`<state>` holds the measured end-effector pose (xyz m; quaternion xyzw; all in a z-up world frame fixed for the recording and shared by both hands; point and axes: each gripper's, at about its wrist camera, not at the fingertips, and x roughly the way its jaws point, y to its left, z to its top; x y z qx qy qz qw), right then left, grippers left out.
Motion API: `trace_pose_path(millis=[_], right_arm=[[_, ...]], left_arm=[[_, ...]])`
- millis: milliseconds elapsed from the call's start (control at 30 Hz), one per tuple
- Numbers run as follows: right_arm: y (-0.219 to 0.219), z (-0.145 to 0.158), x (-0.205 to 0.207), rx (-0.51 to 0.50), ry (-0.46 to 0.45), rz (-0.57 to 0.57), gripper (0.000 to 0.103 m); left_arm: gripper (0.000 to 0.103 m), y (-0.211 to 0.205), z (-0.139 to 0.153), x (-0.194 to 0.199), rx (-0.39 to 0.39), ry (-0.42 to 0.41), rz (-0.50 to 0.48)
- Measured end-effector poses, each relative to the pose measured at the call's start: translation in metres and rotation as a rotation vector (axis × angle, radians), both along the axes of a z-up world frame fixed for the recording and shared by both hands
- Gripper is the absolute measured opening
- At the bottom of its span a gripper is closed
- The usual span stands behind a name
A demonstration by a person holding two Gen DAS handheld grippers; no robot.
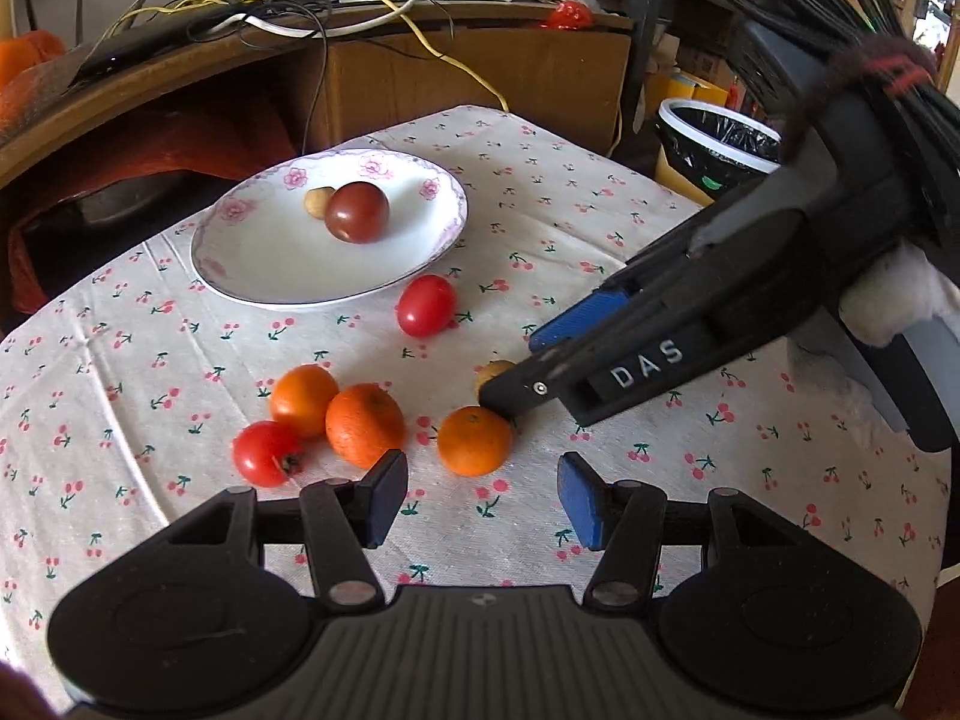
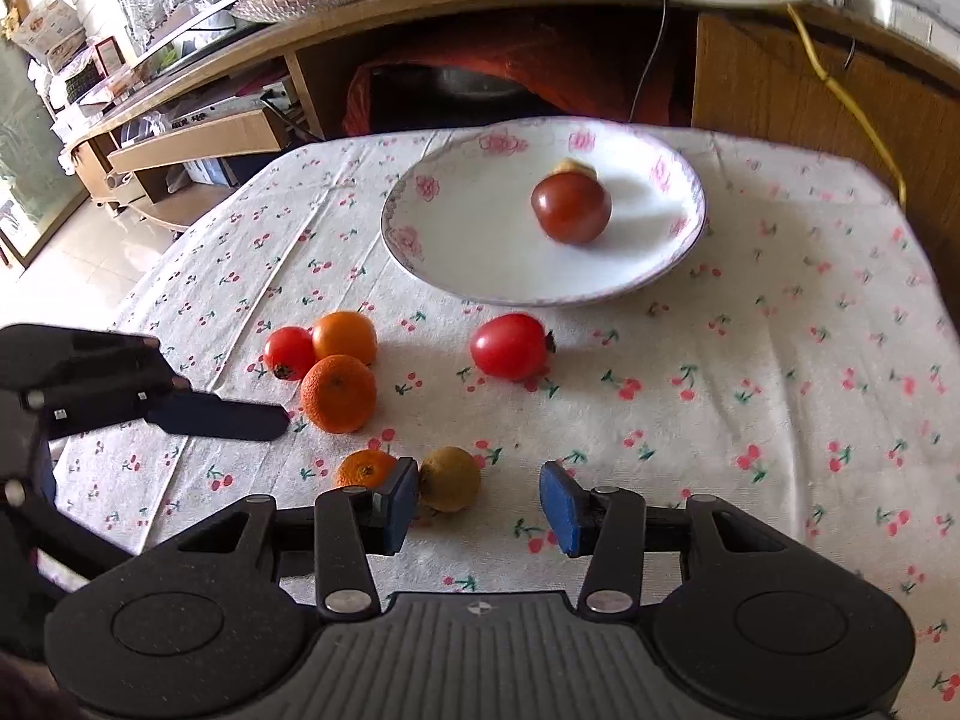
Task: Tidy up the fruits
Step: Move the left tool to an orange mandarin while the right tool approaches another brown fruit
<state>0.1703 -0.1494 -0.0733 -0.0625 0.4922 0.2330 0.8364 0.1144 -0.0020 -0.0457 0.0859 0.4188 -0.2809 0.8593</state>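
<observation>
Tablecloth (image 2: pixel 750 360): white, printed all over with small red cherries on green stems; plate (image 2: pixel 468 252): white, with pink flowers around the rim and a thin dark edge line, carrying a dark red-brown tomato (image 2: pixel 571 207) and a small tan fruit (image 2: pixel 575 167). Loose fruit on the cloth: three orange mandarins (image 2: pixel 339 393), (image 2: pixel 345 337), (image 2: pixel 363 469); two bright red tomatoes (image 2: pixel 509 347), (image 2: pixel 289 353), and one yellow-brown fruit (image 2: pixel 450 478). Left gripper (image 1: pixel 480 495) and right gripper (image 2: pixel 478 501): black bodies with blue finger pads (image 2: pixel 558 507); bin (image 1: pixel 720 138): white rim, black liner.
</observation>
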Motion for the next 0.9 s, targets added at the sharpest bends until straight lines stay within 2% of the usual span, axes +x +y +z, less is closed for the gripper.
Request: trace_pose_path(millis=[133, 200, 267, 333, 600, 833, 900], right_arm=[[-0.002, -0.001, 0.005, 0.026, 0.037, -0.024, 0.040], [0.001, 0.000, 0.005, 0.024, 0.040, -0.017, 0.035], [0.003, 0.001, 0.006, 0.040, 0.054, -0.012, 0.023], [0.005, 0.002, 0.006, 0.045, 0.063, -0.005, 0.018], [-0.001, 0.004, 0.006, 0.039, 0.073, -0.020, 0.017], [-0.009, 0.009, 0.004, -0.012, 0.049, -0.031, 0.017], [-0.010, 0.008, 0.004, -0.016, 0.055, -0.031, 0.017]], left_arm=[[0.062, -0.006, -0.001, 0.001, 0.012, -0.006, -0.013], [0.062, -0.009, -0.002, 0.001, 0.020, -0.010, -0.022], [0.062, -0.012, -0.004, 0.002, 0.028, -0.007, -0.029], [0.062, -0.014, -0.007, 0.003, 0.037, -0.005, -0.030], [0.060, -0.027, -0.009, 0.008, 0.058, -0.024, -0.032], [0.042, -0.020, -0.010, 0.016, 0.032, -0.001, 0.023], [0.040, -0.018, -0.008, 0.016, 0.024, 0.000, 0.025]])
